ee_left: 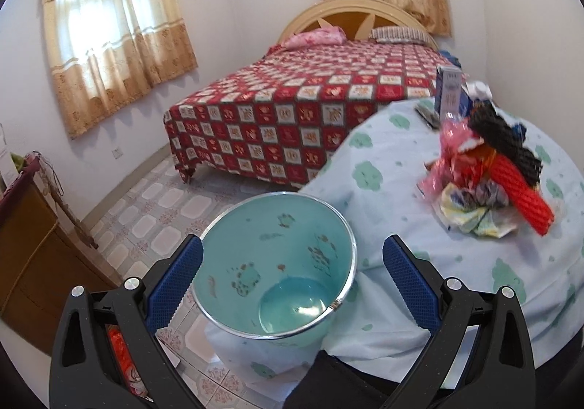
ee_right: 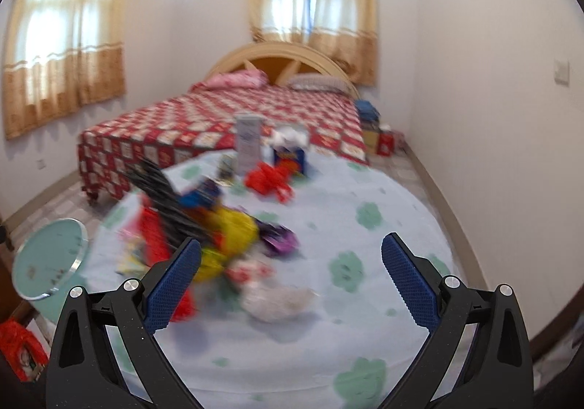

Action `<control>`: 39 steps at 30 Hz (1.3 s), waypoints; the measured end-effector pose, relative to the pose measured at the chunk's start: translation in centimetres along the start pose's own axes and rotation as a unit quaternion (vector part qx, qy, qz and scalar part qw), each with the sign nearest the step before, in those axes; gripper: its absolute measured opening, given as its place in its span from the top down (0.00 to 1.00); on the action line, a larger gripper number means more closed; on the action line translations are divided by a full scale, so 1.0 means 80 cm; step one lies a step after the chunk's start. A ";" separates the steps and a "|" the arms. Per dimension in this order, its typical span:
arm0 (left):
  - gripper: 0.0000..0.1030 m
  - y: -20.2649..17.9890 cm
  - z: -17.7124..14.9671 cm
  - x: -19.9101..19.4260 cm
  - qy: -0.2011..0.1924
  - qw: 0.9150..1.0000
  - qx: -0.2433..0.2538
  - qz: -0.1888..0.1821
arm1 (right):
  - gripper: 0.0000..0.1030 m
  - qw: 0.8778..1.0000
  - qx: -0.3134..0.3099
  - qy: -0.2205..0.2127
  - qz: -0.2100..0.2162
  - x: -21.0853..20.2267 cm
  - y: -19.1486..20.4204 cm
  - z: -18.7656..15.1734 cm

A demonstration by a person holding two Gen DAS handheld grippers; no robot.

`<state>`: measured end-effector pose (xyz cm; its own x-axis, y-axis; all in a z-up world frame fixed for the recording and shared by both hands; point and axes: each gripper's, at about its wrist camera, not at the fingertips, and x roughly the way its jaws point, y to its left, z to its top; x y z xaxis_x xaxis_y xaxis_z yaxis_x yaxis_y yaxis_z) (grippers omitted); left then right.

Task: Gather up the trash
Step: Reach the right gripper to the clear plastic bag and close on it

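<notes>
While both tongs (ee_left: 292, 275) (ee_right: 291, 274) gape wide, neither holds anything.

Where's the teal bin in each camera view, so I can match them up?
Left wrist: the bin sits bottom centre, seen from above, between the open left gripper fingers.
Right wrist: it is at the left edge, beside the table.
Shared landmark: the red checked bed.

**Cloth-covered table with a heap of trash**

A table (ee_right: 365, 317) is draped in pale blue cloth printed with green flowers. A blurred pile of wrappers (ee_right: 219, 233) is heaped on it; cartons (ee_right: 248, 144) are stood farther back.
</notes>
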<state>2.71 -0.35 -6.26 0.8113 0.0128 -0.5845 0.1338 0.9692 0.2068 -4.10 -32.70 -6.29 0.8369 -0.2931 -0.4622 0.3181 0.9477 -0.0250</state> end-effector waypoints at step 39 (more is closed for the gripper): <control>0.06 -0.152 0.030 0.032 0.028 0.997 0.012 -0.072 | 0.47 0.990 0.007 0.109 0.086 0.048 -0.043 -0.066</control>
<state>4.52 -12.69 -8.37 0.7497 -0.1119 -0.6522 0.2604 0.9560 0.1354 -4.34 -36.44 -12.65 0.7642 -0.0921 -0.6384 0.1866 0.9790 0.0821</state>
